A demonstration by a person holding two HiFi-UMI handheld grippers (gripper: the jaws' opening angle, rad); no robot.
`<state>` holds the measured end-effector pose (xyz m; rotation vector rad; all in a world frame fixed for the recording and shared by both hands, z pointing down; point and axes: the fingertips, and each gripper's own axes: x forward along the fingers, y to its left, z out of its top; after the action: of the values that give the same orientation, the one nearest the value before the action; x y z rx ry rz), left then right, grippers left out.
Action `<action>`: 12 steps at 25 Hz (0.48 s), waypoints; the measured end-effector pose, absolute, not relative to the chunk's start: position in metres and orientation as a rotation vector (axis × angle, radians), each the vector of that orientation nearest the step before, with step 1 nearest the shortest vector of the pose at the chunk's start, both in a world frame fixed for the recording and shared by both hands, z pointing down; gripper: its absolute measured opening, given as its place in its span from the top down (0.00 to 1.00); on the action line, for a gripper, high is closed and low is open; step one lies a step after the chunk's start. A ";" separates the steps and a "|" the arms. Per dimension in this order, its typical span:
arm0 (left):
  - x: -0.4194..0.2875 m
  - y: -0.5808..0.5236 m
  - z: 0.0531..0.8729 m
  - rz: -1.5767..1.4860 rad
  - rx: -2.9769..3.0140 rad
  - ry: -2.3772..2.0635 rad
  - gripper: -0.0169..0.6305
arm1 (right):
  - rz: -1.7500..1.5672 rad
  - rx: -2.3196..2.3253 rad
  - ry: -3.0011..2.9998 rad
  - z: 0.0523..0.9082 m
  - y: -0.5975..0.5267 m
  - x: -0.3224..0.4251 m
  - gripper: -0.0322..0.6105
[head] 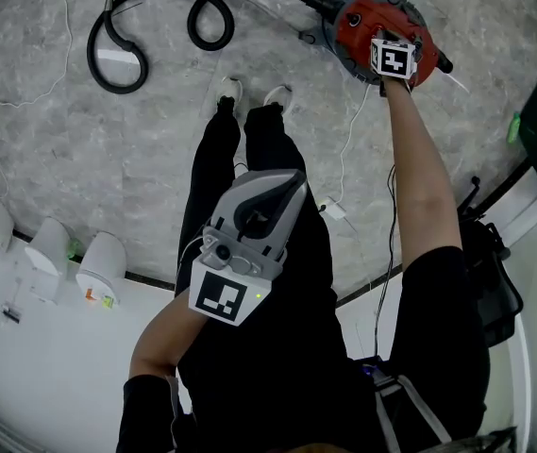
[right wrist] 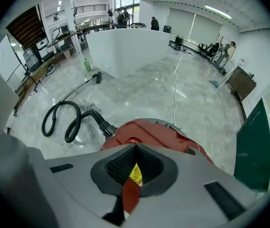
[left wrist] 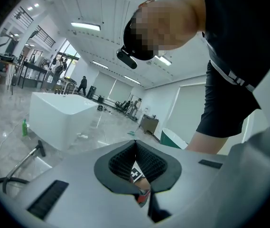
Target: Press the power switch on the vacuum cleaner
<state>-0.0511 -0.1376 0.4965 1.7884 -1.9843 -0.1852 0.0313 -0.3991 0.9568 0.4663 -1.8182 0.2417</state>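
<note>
The red vacuum cleaner (head: 360, 19) stands on the grey marble floor at the top right of the head view. Its black hose (head: 155, 26) coils away to the left. My right gripper (head: 393, 55) is held straight down onto the top of the red body, jaws shut. In the right gripper view the red housing (right wrist: 153, 132) and a yellow label (right wrist: 135, 174) fill the space just under the shut tips (right wrist: 135, 147). My left gripper (head: 294, 181) hangs shut near the person's waist, empty. Through its jaw gap a bit of red vacuum (left wrist: 144, 197) shows.
The person's legs and shoes (head: 249, 97) stand left of the vacuum. A thin white cable (head: 348, 149) runs across the floor. White fixtures (head: 51, 248) line the lower left. A white tub-like block (right wrist: 125, 46) and a green bottle (right wrist: 86, 65) lie beyond the hose (right wrist: 63, 120).
</note>
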 end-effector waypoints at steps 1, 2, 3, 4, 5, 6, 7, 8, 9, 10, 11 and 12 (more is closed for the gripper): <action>-0.051 -0.138 0.498 -0.183 1.789 -1.984 0.95 | 0.225 0.470 -1.817 0.958 -0.401 0.031 0.92; -0.051 -0.137 0.499 -0.181 1.787 -1.984 0.95 | 0.213 0.472 -1.816 0.959 -0.401 0.031 0.92; -0.051 -0.136 0.500 -0.180 1.782 -1.986 0.95 | 0.211 0.472 -1.815 0.960 -0.401 0.032 0.92; -0.052 -0.135 0.502 -0.182 1.773 -1.991 0.95 | 0.217 0.472 -1.816 0.962 -0.401 0.032 0.92; -0.054 -0.134 0.503 -0.184 1.762 -2.000 0.95 | 0.223 0.473 -1.819 0.962 -0.401 0.032 0.92; -0.055 -0.133 0.504 -0.185 1.750 -2.010 0.95 | 0.224 0.474 -1.824 0.962 -0.401 0.031 0.92; -0.056 -0.132 0.505 -0.185 1.740 -2.018 0.95 | 0.218 0.471 -1.830 0.961 -0.401 0.031 0.92; -0.057 -0.131 0.506 -0.185 1.732 -2.023 0.95 | 0.210 0.465 -1.834 0.960 -0.401 0.030 0.92; -0.057 -0.131 0.507 -0.184 1.728 -2.025 0.95 | 0.205 0.458 -1.837 0.960 -0.401 0.030 0.92; -0.058 -0.131 0.508 -0.184 1.725 -2.026 0.95 | 0.209 0.453 -1.839 0.960 -0.401 0.030 0.92; -0.058 -0.132 0.509 -0.183 1.724 -2.026 0.95 | 0.218 0.450 -1.839 0.961 -0.401 0.029 0.92; -0.058 -0.132 0.510 -0.182 1.724 -2.024 0.95 | 0.227 0.449 -1.838 0.960 -0.403 0.028 0.92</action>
<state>-0.0582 -0.1320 0.5095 1.7237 -2.0244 -0.1817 0.0280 -0.4027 0.9605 0.4486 -1.8380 0.2269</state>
